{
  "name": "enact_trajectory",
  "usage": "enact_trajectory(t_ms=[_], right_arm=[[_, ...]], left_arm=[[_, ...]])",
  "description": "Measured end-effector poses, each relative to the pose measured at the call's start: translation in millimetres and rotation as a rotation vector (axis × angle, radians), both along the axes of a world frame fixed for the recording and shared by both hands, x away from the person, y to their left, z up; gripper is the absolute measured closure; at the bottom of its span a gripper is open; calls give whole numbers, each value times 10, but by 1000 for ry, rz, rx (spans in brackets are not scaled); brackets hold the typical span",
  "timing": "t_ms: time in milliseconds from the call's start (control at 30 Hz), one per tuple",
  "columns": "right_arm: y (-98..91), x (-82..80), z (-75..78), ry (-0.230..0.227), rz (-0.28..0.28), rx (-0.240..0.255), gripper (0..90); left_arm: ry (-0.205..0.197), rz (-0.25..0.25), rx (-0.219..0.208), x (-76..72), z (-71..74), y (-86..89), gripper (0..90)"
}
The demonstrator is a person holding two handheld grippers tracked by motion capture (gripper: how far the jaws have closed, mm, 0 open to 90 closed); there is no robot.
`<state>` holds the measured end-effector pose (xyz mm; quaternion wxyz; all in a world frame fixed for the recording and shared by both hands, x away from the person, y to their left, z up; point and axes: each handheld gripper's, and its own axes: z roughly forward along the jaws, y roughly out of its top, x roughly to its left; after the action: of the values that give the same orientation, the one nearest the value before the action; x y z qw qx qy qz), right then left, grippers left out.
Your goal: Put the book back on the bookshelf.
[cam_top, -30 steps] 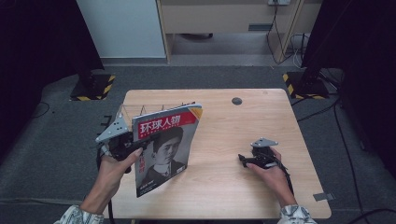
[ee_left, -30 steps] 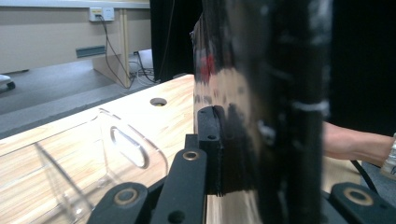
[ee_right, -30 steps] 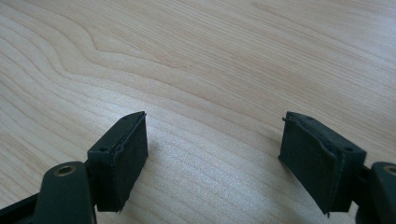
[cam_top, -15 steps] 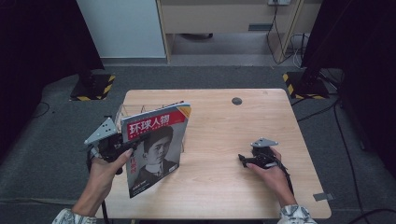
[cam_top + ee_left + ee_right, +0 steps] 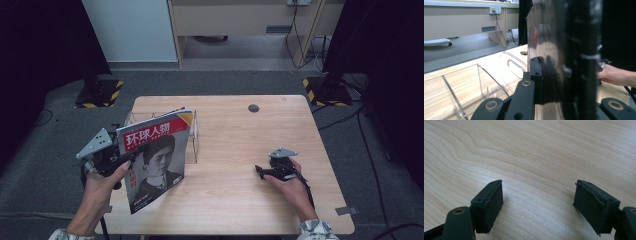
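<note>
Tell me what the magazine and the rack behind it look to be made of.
Magazine: glossy coated paper, judging by the printed cover and the reflections on it in the left gripper view. Rack: clear rigid plastic, probably acrylic; the table shows through its walls.

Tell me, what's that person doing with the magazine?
A person holds a gripper in each hand. The left gripper is shut on a magazine, holding it upright above the wooden table, just in front of a clear plastic rack. The right gripper rests open on the table with nothing between its jaws.
</note>
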<state>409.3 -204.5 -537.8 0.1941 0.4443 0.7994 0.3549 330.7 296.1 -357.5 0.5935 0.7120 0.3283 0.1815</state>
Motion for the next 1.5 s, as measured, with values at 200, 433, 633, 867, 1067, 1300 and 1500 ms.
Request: enact_trajectory(t_ms=[200,433,633,867,1067,1300,1500], right_arm=[[0,0,0,0,0,0,232],[0,0,0,0,0,0,232],[0,0,0,0,0,0,232],[0,0,0,0,0,0,232],[0,0,0,0,0,0,232],[0,0,0,0,0,0,232],[0,0,0,0,0,0,232]], left_arm=[[-7,25,-11,-51,16,136,864],[-6,55,-13,-86,4,262,864],[-9,72,-14,-96,1,336,864],[-14,89,-18,-104,8,382,863],[-12,113,-26,-122,10,425,863],[-18,124,-28,-160,41,500,864],[-24,135,-27,-230,58,588,864]])
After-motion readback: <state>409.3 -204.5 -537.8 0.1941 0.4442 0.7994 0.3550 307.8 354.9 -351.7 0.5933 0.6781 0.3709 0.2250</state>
